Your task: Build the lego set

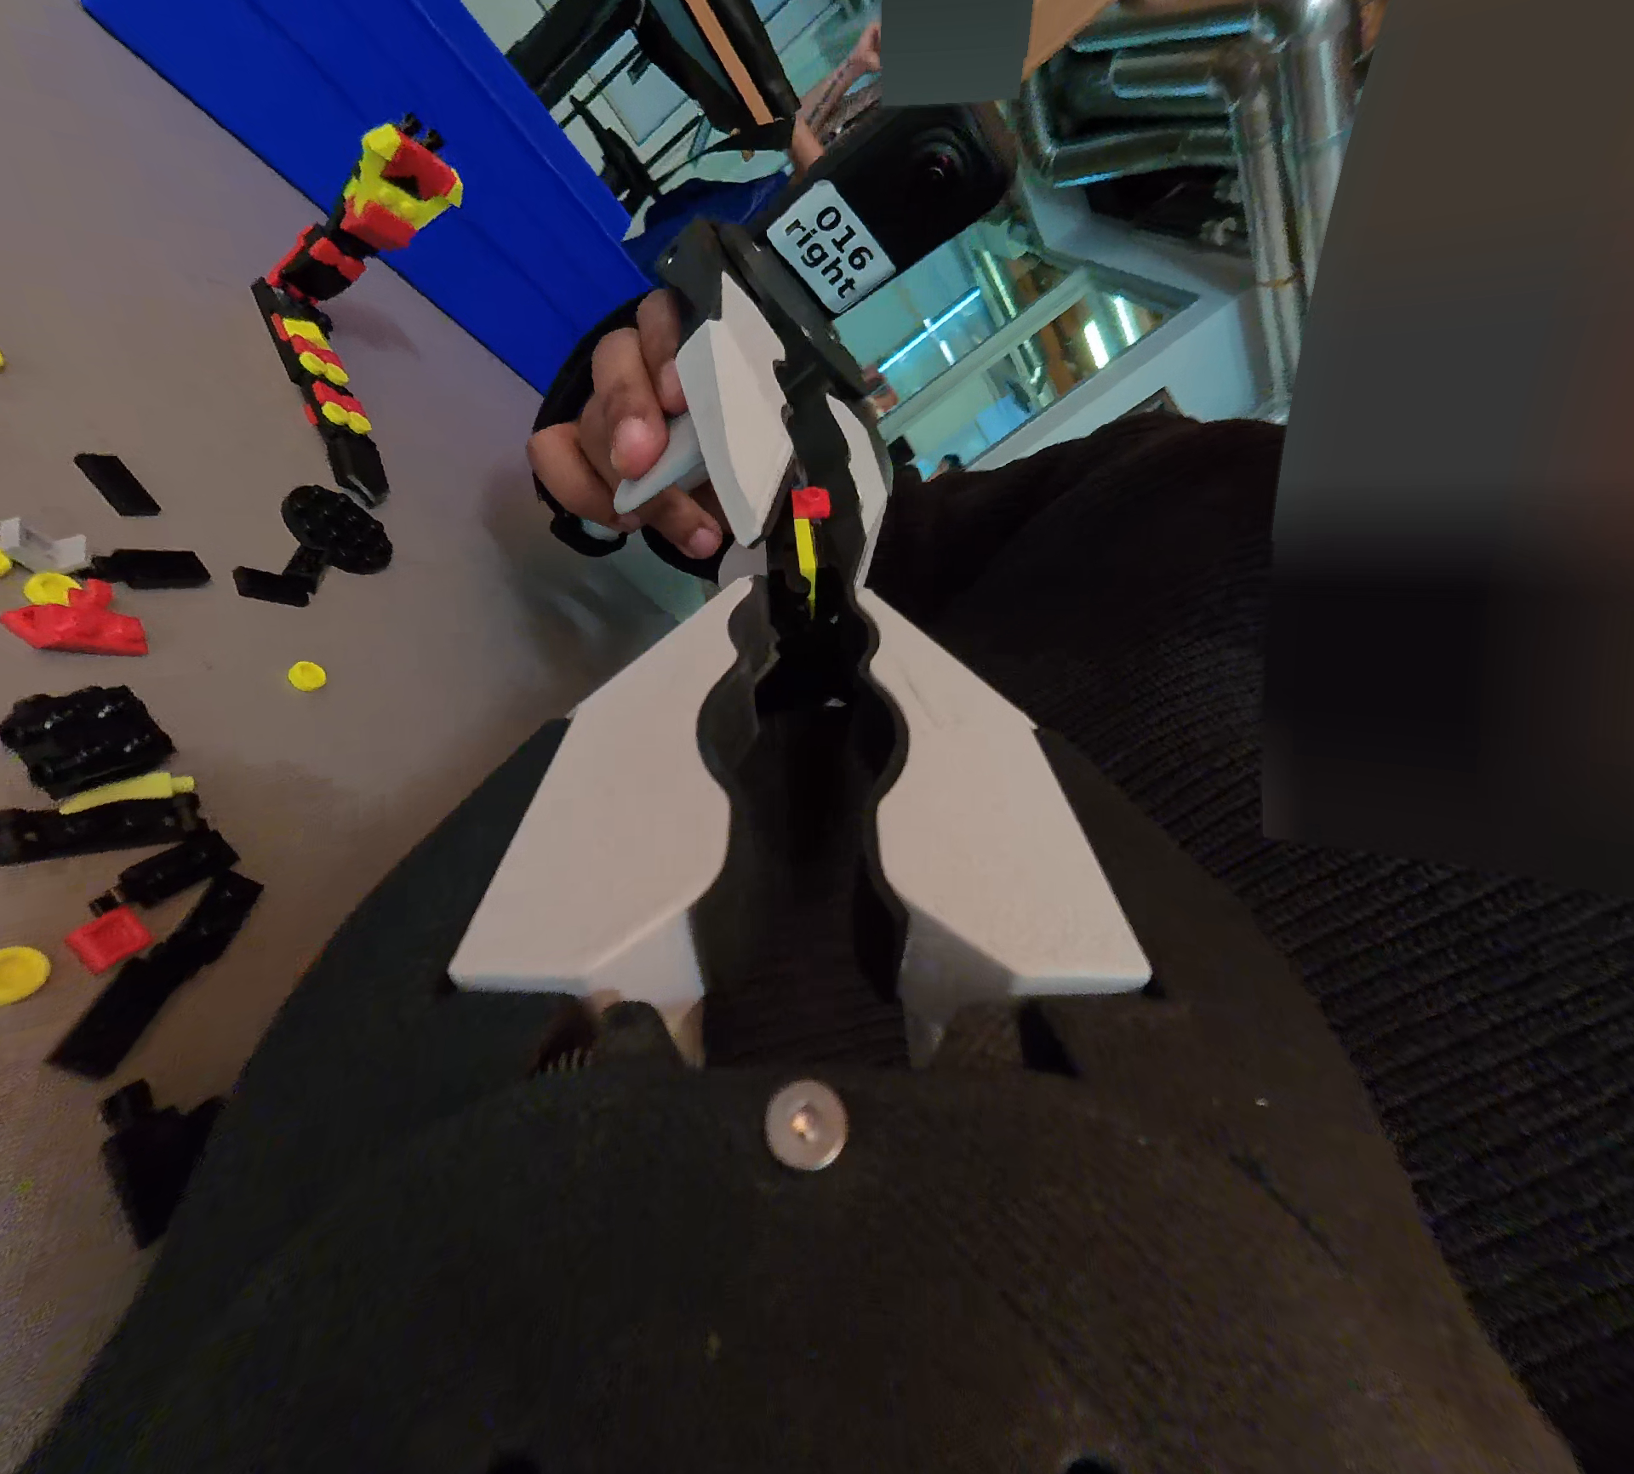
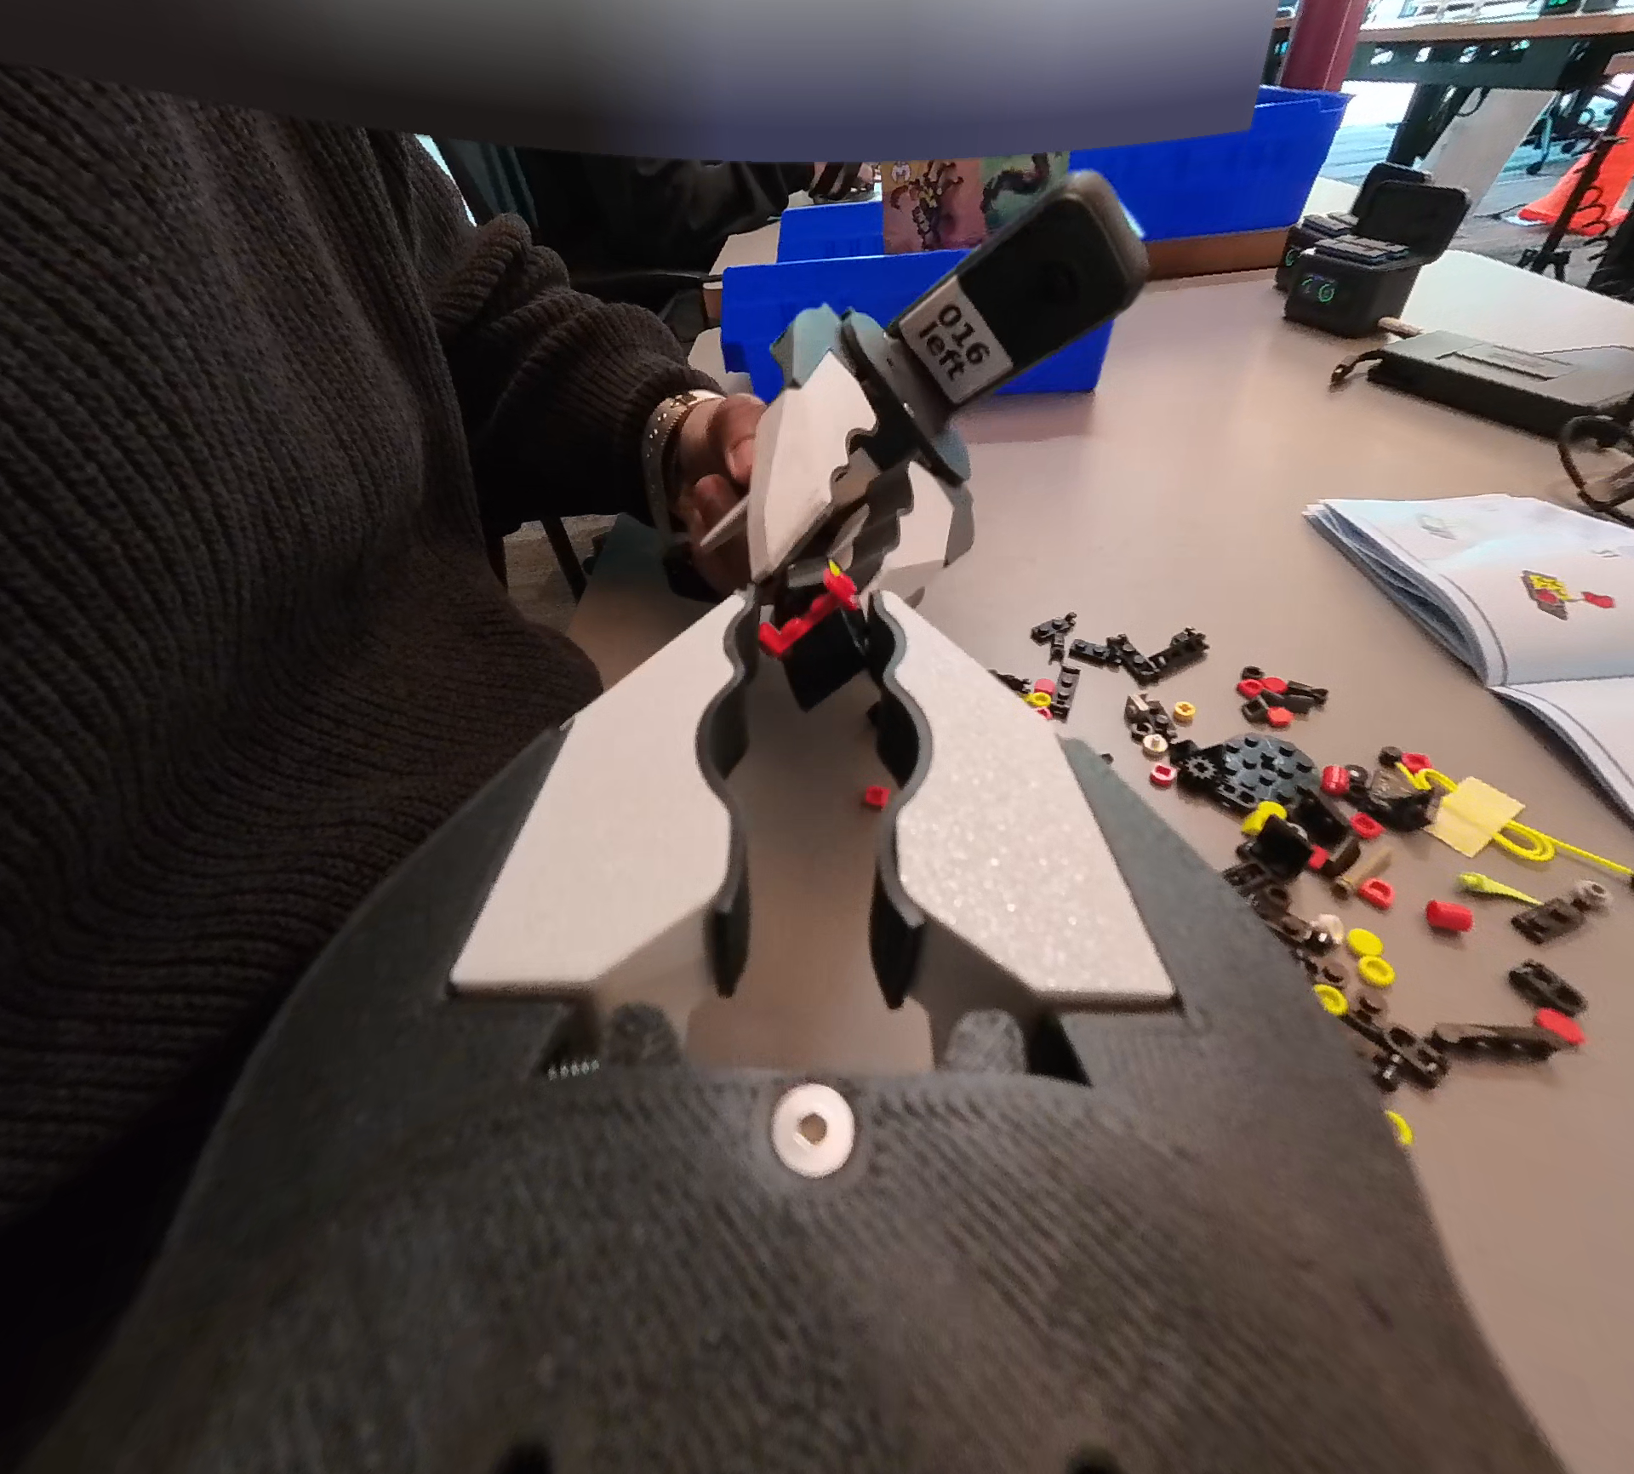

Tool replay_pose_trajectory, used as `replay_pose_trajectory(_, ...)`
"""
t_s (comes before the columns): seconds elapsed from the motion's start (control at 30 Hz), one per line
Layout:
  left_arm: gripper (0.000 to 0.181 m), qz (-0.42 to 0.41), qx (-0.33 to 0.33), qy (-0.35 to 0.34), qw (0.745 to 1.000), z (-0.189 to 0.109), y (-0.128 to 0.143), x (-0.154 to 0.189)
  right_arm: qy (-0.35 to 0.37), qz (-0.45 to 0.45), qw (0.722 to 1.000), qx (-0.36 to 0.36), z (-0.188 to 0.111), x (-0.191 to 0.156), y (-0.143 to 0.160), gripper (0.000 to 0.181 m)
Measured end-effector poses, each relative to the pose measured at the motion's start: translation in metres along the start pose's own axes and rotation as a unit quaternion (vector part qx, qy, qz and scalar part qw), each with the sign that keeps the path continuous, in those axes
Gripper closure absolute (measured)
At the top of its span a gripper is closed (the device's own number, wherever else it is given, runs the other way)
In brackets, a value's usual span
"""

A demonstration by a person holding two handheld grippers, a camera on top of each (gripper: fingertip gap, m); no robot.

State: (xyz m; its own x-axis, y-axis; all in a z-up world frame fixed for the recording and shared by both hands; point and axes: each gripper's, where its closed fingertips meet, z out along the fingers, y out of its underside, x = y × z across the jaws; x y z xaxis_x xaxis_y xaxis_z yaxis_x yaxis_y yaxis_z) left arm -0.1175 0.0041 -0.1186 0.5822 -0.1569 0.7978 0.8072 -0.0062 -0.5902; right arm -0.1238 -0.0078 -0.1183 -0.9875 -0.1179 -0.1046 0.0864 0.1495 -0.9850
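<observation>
Above the table [image 2: 1194, 459], the left gripper [image 1: 800, 609] and right gripper [image 2: 818, 636] meet tip to tip, each clamped on the same small black, red and yellow subassembly [image 2: 809, 636], apparently pressing pieces together, loose bricks [image 2: 1282, 830] at three o'clock.

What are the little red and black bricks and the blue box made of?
The small red and black toy bricks look like hard, shiny moulded plastic: crisp studs, bright solid colour. The big blue storage bin looks like smooth plastic too, evenly coloured, with ridged walls.
</observation>
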Motion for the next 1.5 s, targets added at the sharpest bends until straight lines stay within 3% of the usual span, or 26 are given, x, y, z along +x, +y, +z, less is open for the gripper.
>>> replay_pose_trajectory(0.47,0.165,0.161,-0.044,-0.068,0.984,0.003,0.01,0.0,-0.005,-0.088,0.996,-0.018,-0.001,-0.01,0.003,0.159)
replay_pose_trajectory(1.0,0.159,0.149,-0.05,-0.03,0.987,0.006,0.014,0.01,-0.003,-0.144,0.989,-0.013,0.0,-0.015,0.002,0.159)
replay_pose_trajectory(1.17,0.167,0.143,-0.048,-0.034,0.988,0.005,0.013,0.007,-0.006,-0.139,0.99,-0.011,0.0,-0.015,0.002,0.159)
replay_pose_trajectory(1.43,0.168,0.072,-0.046,-0.034,0.996,0.003,0.012,-0.003,-0.001,-0.104,0.994,-0.03,0.0,-0.007,0.009,0.159)
replay_pose_trajectory(1.5,0.167,0.045,-0.04,-0.06,0.996,0.001,0.01,-0.016,0.018,-0.086,0.995,-0.05,0.0,0.003,0.016,0.159)
